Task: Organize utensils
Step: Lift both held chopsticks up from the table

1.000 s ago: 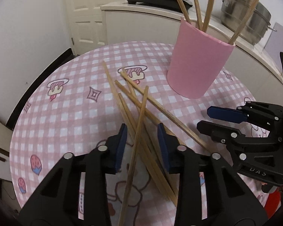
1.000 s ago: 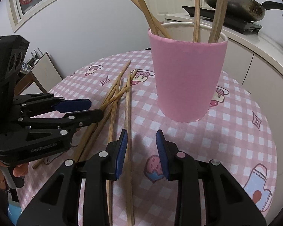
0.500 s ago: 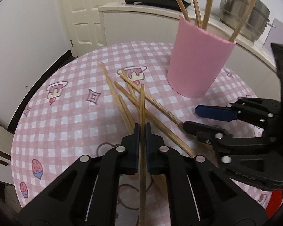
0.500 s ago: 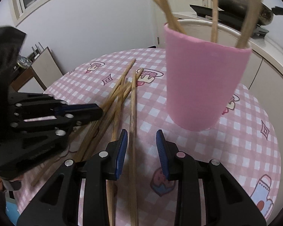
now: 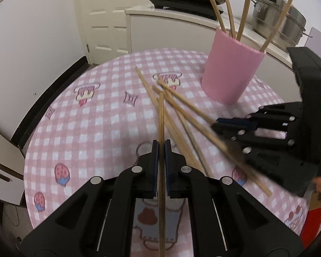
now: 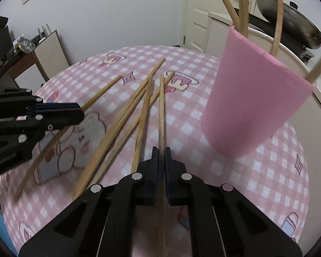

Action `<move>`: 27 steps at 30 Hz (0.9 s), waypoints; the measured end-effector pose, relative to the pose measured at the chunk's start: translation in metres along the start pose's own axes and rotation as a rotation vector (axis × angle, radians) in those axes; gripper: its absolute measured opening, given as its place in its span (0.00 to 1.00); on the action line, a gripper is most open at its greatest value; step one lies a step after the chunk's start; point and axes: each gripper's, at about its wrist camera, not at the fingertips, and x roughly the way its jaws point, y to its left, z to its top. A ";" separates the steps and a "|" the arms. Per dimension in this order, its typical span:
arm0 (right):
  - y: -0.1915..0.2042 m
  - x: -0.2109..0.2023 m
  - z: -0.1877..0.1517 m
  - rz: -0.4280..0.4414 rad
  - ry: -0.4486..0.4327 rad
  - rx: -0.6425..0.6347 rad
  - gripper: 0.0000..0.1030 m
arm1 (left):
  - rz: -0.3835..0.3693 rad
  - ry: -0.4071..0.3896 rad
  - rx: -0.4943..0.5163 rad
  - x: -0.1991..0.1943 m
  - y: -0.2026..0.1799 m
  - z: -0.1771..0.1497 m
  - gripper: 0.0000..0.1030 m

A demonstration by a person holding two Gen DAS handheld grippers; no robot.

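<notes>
Left claw [image 5: 161,147] clenched on 1 chopstick [image 5: 161,120], stick running straight out between the pads, far tip off the cloth. It was open around that stick a second ago, so grip is new. Right claw [image 6: 161,150] also clenched on its own chopstick [image 6: 161,111]; its jaws had just been closing, stick was between the open pads half a second ago, now pinched. Both claws went from straddling to gripping within the last second, so pick phase looks done for 2 sticks at once

Beyond the claws, loose chopsticks [image 6: 126,115] lay crossed in a fan on the pink checked table [image 5: 92,124], roughly 4 left, count unsure where they overlap. In the left view the right claw body sat just beside that pile, motion-blurred

Farther back, pink cup [image 5: 231,72] stood upright on the table, apart from the pile, already holding 4 sticks [image 5: 245,8] leaning out of the rim. Pans on the counter behind, not part of task

Judgement: next is lift and carry both held sticks to the cup and drop them in tip-first; risk is held sticks dragging the crossed ones or knocking the cup, which looked light
</notes>
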 end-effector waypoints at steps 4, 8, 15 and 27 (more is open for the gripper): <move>0.000 -0.010 -0.015 -0.008 0.037 -0.030 0.04 | -0.003 0.037 -0.010 0.000 0.003 -0.020 0.06; -0.009 -0.029 -0.036 0.004 0.091 -0.034 0.05 | 0.005 0.074 -0.022 -0.001 0.010 -0.037 0.06; -0.009 -0.045 -0.055 0.000 0.142 -0.061 0.05 | 0.006 0.088 -0.037 -0.011 0.013 -0.051 0.06; -0.010 -0.013 -0.013 -0.020 0.102 -0.044 0.14 | 0.002 0.114 -0.057 0.008 0.017 -0.028 0.07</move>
